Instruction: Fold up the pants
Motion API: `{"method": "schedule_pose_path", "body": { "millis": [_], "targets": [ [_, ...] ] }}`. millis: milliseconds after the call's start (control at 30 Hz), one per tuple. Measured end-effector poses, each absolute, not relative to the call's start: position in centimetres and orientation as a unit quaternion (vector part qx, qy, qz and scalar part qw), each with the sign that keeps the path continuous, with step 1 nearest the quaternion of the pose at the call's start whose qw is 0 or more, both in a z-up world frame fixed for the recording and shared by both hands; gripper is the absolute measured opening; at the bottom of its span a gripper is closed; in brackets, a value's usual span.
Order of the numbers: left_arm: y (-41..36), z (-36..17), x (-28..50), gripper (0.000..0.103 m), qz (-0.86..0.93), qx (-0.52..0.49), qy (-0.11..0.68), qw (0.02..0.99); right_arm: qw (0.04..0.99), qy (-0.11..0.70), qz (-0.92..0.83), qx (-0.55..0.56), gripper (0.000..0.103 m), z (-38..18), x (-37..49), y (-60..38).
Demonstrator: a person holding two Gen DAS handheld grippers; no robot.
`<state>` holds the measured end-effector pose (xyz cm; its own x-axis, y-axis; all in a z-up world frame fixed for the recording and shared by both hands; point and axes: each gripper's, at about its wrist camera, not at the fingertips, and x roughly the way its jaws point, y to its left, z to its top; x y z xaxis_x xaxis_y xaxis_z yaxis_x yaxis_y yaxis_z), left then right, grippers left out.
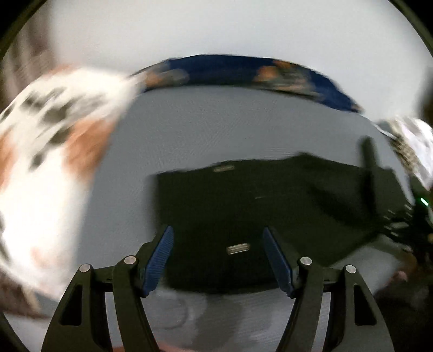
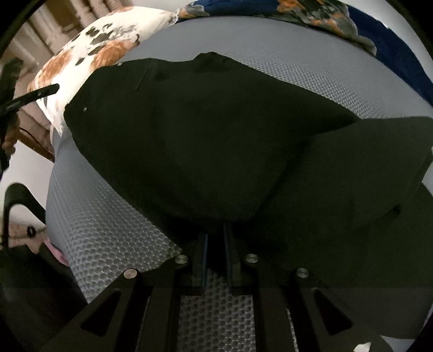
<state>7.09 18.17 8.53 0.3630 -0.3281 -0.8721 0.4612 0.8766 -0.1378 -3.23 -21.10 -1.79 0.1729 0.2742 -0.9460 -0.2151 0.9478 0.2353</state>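
Black pants lie on a grey textured bed surface, folded into a block with a small label near the front edge. My left gripper is open above the near edge of the pants, blue pads apart, holding nothing. In the right wrist view the pants spread wide, with one layer folded over another at the right. My right gripper is shut on the near edge of the pants fabric, low over the bed. It also shows at the right edge of the left wrist view, blurred.
A white pillow with orange and dark flowers lies at the left, also seen in the right wrist view. A dark blue floral cloth runs along the far edge of the bed. A dark chair frame stands at the left.
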Motion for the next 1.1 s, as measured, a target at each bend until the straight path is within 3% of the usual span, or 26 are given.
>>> {"method": "schedule_pose_path", "body": {
  "millis": [400, 467, 533, 700, 800, 833, 967, 1100],
  "targets": [
    [-1.7, 4.0, 2.9, 0.067, -0.456, 0.125, 0.526, 0.707, 0.782, 0.599, 0.158, 0.069, 0.011, 0.6, -2.7, -22.3],
    [-3.3, 3.2, 2.1, 0.058, -0.466, 0.138, 0.535, 0.691, 0.786, 0.594, 0.159, 0.067, 0.011, 0.9, -2.7, -22.4],
    [-5.4, 2.1, 1.7, 0.041, -0.478, 0.152, 0.546, 0.671, 0.786, 0.593, 0.157, 0.073, 0.011, 0.8, -2.7, -22.5],
    [-8.4, 0.5, 1.3, 0.038, -0.484, 0.169, 0.555, 0.655, 0.786, 0.592, 0.157, 0.083, 0.011, 0.4, -2.4, -22.3],
    [-9.2, 0.4, 1.1, 0.012, -0.482, 0.178, 0.542, 0.665, 0.787, 0.593, 0.158, 0.07, 0.013, 0.4, -2.5, -21.9],
    [-9.3, 0.1, 1.5, 0.009, -0.477, 0.172, 0.549, 0.664, 0.786, 0.594, 0.157, 0.063, 0.015, 0.4, -2.5, -21.8],
    [-9.0, -0.5, 1.8, 0.007, -0.472, 0.144, 0.561, 0.664, 0.79, 0.59, 0.152, 0.072, 0.026, 1.1, -2.8, -22.8],
    [-8.8, -0.8, 1.6, 0.007, -0.469, 0.13, 0.563, 0.668, 0.809, 0.566, 0.12, 0.107, 0.027, 2.5, -2.8, -26.8]
  ]
}}
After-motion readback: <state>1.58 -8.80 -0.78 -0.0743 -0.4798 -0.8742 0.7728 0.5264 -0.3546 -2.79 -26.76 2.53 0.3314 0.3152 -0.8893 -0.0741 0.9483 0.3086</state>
